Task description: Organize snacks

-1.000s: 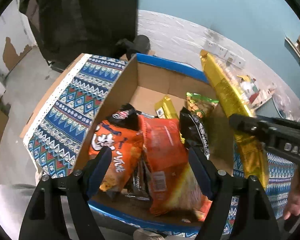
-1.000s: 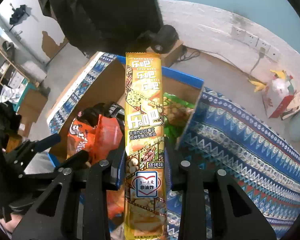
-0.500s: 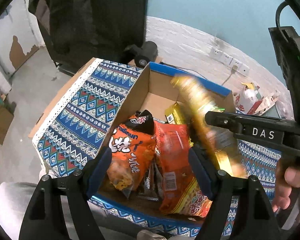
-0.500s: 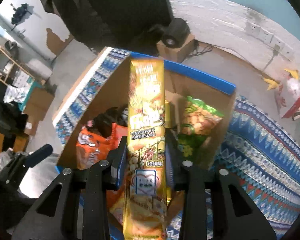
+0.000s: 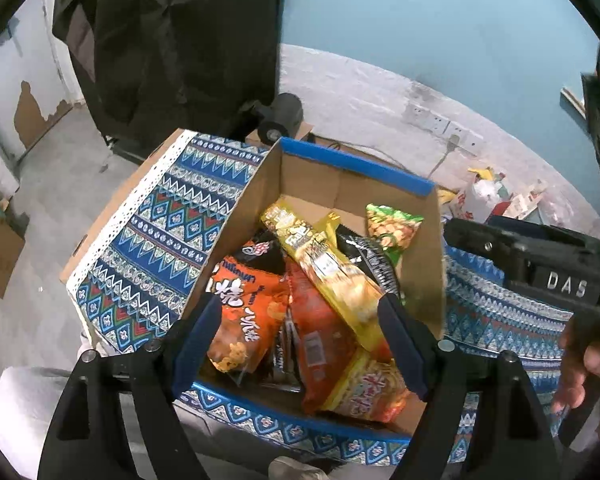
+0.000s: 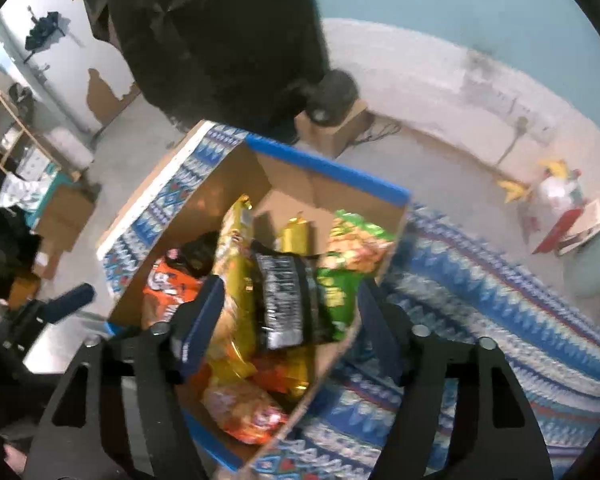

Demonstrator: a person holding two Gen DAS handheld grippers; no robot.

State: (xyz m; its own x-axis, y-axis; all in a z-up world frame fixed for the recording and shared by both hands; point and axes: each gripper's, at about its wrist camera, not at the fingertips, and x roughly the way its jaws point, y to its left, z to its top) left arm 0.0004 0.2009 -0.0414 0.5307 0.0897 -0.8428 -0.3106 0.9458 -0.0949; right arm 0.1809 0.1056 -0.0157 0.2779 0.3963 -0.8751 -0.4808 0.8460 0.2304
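Note:
A cardboard box [image 5: 312,176] with a blue rim stands on a patterned blue cloth. A long yellow snack pack [image 5: 328,268] lies loose on top of the orange bags [image 5: 240,304], a black bag [image 5: 370,260] and a green bag [image 5: 392,228] inside it. It also shows in the right wrist view [image 6: 236,264], beside the black bag [image 6: 286,300] and green bag [image 6: 348,256]. My left gripper [image 5: 300,340] is open and empty above the box's near side. My right gripper [image 6: 286,320] is open and empty above the box [image 6: 324,172].
The patterned cloth [image 5: 160,232] covers the table left and right of the box [image 6: 500,320]. A black speaker on a small carton [image 6: 332,120] stands behind the box. Wall sockets [image 5: 440,124] and litter [image 6: 560,200] lie at the back right.
My right gripper opened and let go of the long yellow pack, which dropped into the box on top of the other bags. The left gripper stayed open.

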